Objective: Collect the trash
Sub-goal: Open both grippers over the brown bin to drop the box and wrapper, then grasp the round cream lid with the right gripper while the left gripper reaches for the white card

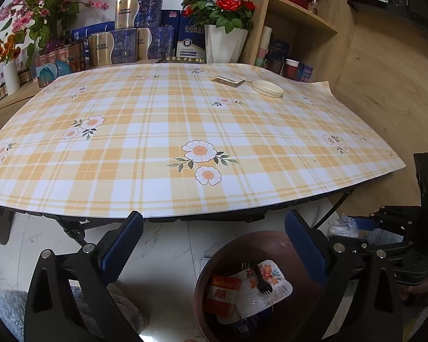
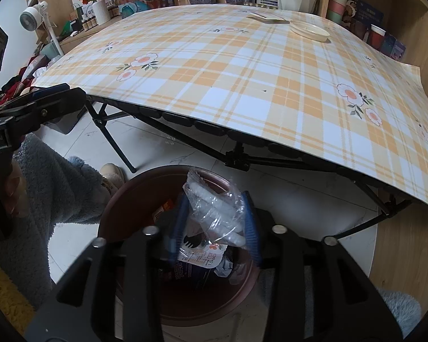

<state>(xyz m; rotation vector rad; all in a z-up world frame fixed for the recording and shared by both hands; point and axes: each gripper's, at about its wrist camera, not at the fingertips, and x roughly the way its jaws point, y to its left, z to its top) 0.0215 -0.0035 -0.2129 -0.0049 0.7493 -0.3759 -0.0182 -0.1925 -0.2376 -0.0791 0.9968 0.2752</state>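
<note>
A brown round bin (image 1: 214,259) (image 2: 122,196) stands on the floor in front of the table. It holds a red box (image 1: 224,293), a flowered wrapper (image 1: 271,282) and a black fork (image 1: 261,280). My right gripper (image 2: 215,222) is shut on a crumpled clear plastic wrapper (image 2: 214,208) and holds it above the bin. That wrapper also shows in the left wrist view (image 1: 343,226). My left gripper (image 1: 214,245) is open and empty, just left of the bin. A cream lid (image 1: 268,88) (image 2: 309,31) and a flat packet (image 1: 228,81) (image 2: 268,18) lie at the table's far right.
The folding table has a yellow plaid cloth (image 1: 157,142) (image 2: 242,65). Boxes (image 1: 128,45) and flower pots (image 1: 224,42) stand behind it, with wooden shelves (image 1: 299,14) at the right. A white fan (image 2: 32,18) stands at the left. A slippered foot (image 2: 112,176) is beside the bin.
</note>
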